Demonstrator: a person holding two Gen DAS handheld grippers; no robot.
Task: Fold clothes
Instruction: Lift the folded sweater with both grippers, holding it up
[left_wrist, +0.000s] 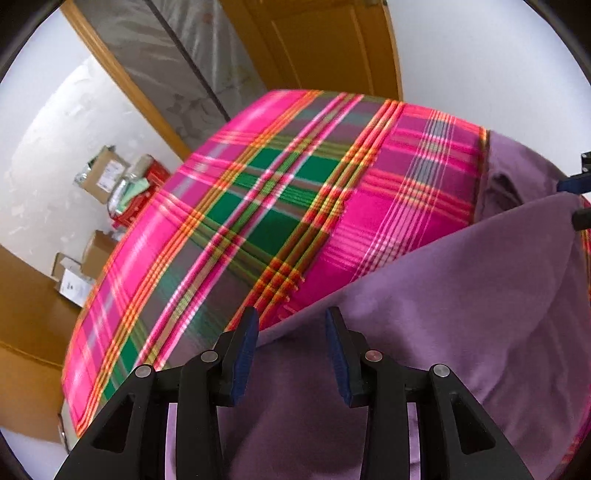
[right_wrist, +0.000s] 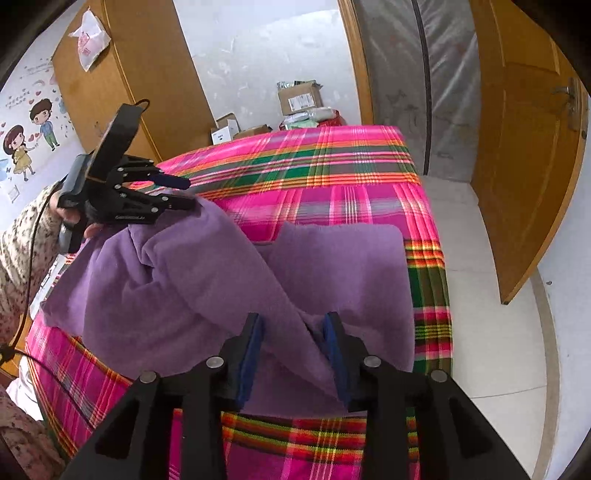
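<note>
Several cardboard boxes (right_wrist: 299, 98) carry white labels I can't read. My left hand-held gripper (right_wrist: 184, 194) grasps the purple garment (right_wrist: 221, 280) above the plaid bed (right_wrist: 332, 166); my right hand-held gripper (right_wrist: 293, 350) straddles a fold, released.

Hardly any writing can be read here. The cardboard boxes (right_wrist: 300, 96) stacked past the far end of the bed carry white shipping labels, but the print on them is too small to make out. The left gripper (right_wrist: 177, 192) shows a line of pale lettering along its black lower arm, possibly a brand name, too blurred to spell.
</note>
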